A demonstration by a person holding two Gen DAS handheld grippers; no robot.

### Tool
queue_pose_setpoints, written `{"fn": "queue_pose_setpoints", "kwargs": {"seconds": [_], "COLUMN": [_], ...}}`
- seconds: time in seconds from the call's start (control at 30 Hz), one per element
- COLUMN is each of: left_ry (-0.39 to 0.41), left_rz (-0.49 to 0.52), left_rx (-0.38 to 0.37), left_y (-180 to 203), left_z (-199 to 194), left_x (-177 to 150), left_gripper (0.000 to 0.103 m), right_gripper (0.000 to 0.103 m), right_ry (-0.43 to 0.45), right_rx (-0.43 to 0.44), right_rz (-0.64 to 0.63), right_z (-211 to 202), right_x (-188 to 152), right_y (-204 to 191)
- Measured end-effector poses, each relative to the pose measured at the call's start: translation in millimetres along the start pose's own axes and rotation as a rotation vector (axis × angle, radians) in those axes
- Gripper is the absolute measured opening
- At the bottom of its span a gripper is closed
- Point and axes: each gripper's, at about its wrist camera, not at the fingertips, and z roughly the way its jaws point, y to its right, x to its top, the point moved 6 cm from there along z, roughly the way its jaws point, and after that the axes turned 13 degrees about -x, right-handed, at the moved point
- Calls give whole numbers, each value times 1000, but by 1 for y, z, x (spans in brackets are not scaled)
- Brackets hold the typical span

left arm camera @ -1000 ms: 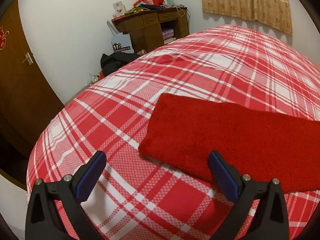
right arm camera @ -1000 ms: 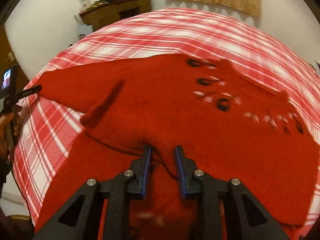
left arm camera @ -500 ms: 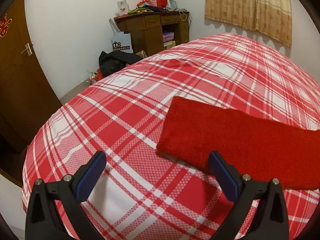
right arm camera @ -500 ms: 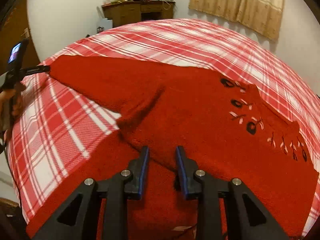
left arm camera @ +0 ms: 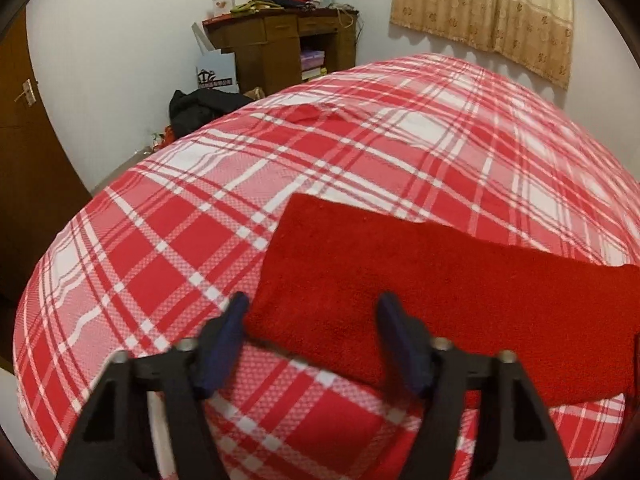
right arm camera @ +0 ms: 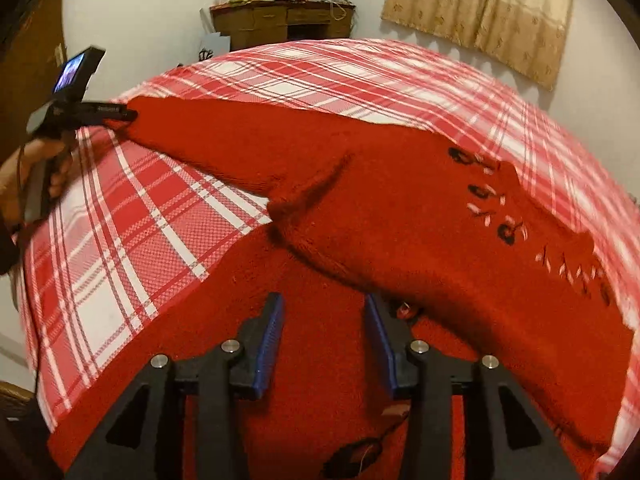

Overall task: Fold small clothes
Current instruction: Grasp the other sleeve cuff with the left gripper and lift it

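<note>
The left gripper (left arm camera: 314, 320) stands at the cuff end of the red sweater's (right arm camera: 420, 216) outstretched sleeve (left arm camera: 400, 276), on the plaid bedspread (left arm camera: 168, 240). Its jaws have just been closing and now sit at a middling gap astride the cuff corner, the left pad just beside the edge, the right pad over the knit; no clamping is visible yet. From that tool the sleeve's long axis runs off toward 3 o'clock, so any fold would carry the cuff that way, in my judgement. The left hand is plainly the nearer to it. The right gripper (right arm camera: 324, 340) hovers over the sweater's lower body; its jaws have just been opening, moderately parted, nothing gripped between them. Only the right wrist view shows the garment's embroidered front, a raised ridge near the armpit and the sleeve reaching to 10 o'clock; the left view shows the cuff alone.
</note>
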Motion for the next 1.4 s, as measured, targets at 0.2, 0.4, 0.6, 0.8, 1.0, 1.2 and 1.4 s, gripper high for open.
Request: {"fn": "queue_pose_setpoints", "kwargs": {"seconds": [0.2,0.4,0.6,0.8,1.0,1.2,1.4], "left_ry": [18,63,84,87,85,123,159], "left_rz": [80,91,80,87,45,42,55], "left_rx": [-106,-167,-231,-307,-414,-454,-503], "left_y": [28,47,66,96,126,158,193], "left_z": [-13,-38,-54,-69,-91,-119,-140], "left_x": [4,21,37,41,53,70,79], "left_gripper": [12,11,11,11,11,11,11], "right_gripper": [51,53,54,54,59,60,60], "right_ry": [-18,11,20,18,27,45,75], "right_rx": [-4,3,5,-20,-44,-58,-60], "right_rz": [44,31,72,105,145,166,178], "right_z": [-8,-28,-44,-58,-74,-90,-109], "right_x": [-5,-16,-28,-44,-60,-70,-77], "right_y": [3,5,22,43,63,77,84]}}
